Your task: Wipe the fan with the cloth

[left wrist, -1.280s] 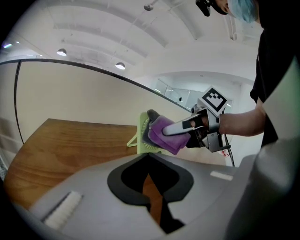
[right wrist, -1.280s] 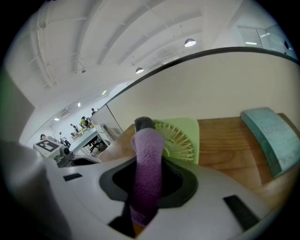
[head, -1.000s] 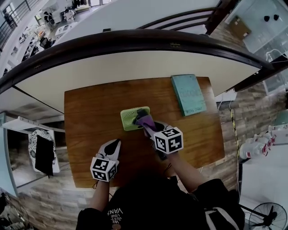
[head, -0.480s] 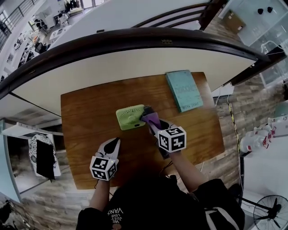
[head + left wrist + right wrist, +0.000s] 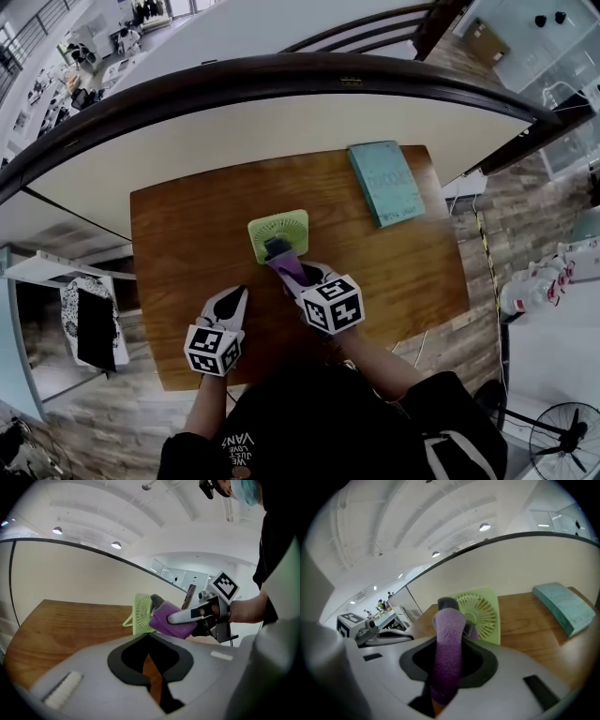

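A small light-green fan (image 5: 278,232) stands propped on its stand in the middle of the wooden table (image 5: 187,234). My right gripper (image 5: 277,253) is shut on a purple cloth (image 5: 291,269) and presses it against the fan's near edge. In the right gripper view the cloth (image 5: 447,658) runs up between the jaws, in front of the fan's grille (image 5: 480,613). The left gripper view shows the fan (image 5: 143,613) side-on with the cloth (image 5: 171,620) against it. My left gripper (image 5: 240,294) rests shut and empty at the near left, apart from the fan.
A teal book (image 5: 386,182) lies at the table's far right corner. A curved white counter with a dark rail (image 5: 281,80) runs behind the table. A standing floor fan (image 5: 562,445) is on the floor at the lower right.
My right gripper has carried the cloth from the fan's right side round to its near edge, moving left. The fan has turned slightly. The left gripper has stayed put.
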### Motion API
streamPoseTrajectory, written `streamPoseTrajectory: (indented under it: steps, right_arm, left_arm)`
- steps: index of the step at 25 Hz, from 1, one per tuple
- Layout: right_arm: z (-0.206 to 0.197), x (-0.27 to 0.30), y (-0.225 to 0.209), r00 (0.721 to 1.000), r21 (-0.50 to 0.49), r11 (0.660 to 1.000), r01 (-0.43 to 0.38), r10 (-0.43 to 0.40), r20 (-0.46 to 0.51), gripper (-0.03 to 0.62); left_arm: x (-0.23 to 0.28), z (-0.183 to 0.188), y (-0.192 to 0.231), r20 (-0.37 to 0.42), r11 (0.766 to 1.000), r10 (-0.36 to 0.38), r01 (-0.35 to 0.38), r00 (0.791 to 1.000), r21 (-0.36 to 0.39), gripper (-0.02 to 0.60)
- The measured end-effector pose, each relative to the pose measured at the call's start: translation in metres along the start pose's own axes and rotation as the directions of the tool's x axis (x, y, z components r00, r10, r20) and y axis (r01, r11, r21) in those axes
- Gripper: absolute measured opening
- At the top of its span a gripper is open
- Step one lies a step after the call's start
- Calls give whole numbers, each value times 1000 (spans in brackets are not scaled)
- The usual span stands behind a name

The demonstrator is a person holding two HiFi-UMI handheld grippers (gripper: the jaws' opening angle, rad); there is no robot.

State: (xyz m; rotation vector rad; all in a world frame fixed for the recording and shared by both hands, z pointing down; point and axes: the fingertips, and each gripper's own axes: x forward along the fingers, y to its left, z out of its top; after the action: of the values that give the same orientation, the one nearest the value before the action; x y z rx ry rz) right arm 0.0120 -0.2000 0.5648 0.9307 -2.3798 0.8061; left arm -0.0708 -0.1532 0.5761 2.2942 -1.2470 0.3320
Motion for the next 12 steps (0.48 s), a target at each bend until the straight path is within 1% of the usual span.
streamPoseTrajectory:
  steps: [3, 8, 12]
  right_arm:
    - [-3, 18, 14, 999, -29, 999, -40, 39, -32, 98]
    - [-8, 44, 24, 992, -68, 993, -95, 89, -86, 98]
    - [-12, 53, 20, 989, -73, 991, -108, 100, -107, 98]
  left_arm:
    - [-5, -1, 2, 7, 1000, 18, -18, 1000, -12, 11]
    - [-10, -4, 5, 15, 998, 52, -51, 999, -36, 11]
    - [-11, -5, 6, 14, 996, 75, -74, 997, -49, 11]
